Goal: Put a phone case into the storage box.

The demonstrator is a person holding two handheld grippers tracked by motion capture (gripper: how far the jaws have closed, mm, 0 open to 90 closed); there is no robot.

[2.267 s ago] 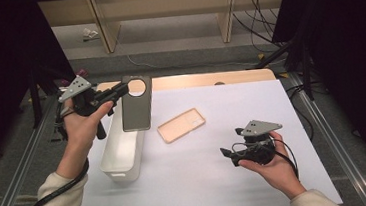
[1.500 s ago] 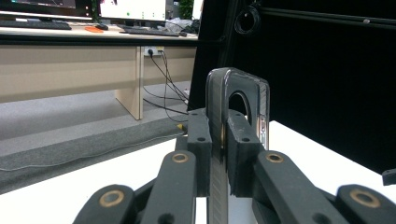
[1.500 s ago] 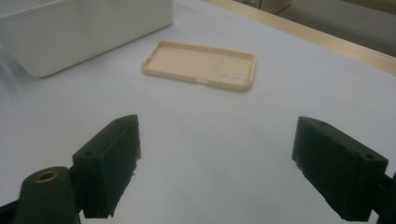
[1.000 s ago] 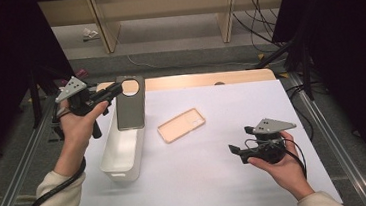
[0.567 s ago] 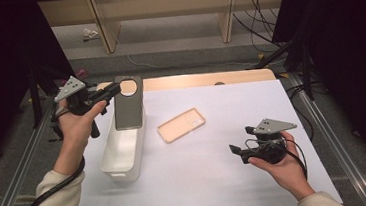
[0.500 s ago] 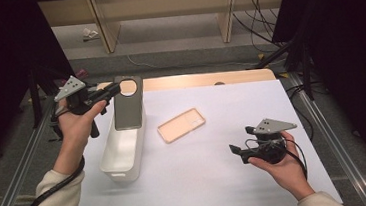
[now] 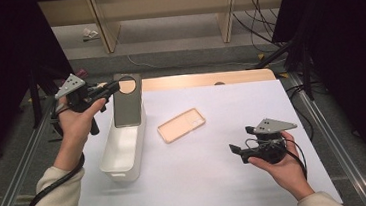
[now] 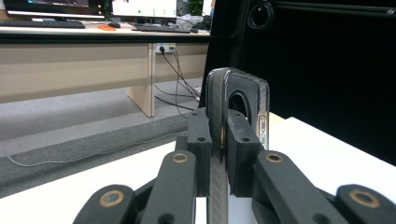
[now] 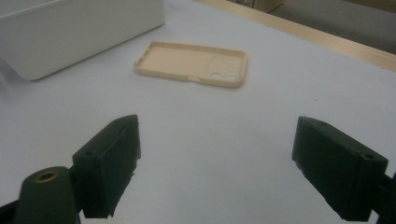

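Since the earlier frames you have lifted the dark phone case point(image 7: 127, 101) more upright over the white bin point(image 7: 123, 151), your left gripper point(image 7: 111, 89) still pinching its top edge; your right gripper point(image 7: 235, 150) has drifted right, jaws spread, facing the tan case point(image 7: 181, 124)

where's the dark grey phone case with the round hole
In the high view, the dark grey phone case hangs upright from the left gripper, over the white bin's far end.

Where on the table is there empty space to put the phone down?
The white table top is bare right of the beige phone case, out to the far right corner. Another bare patch lies along the near edge, between the white bin and the right gripper. It is crowded at the left, where the left gripper holds the grey phone over the bin.
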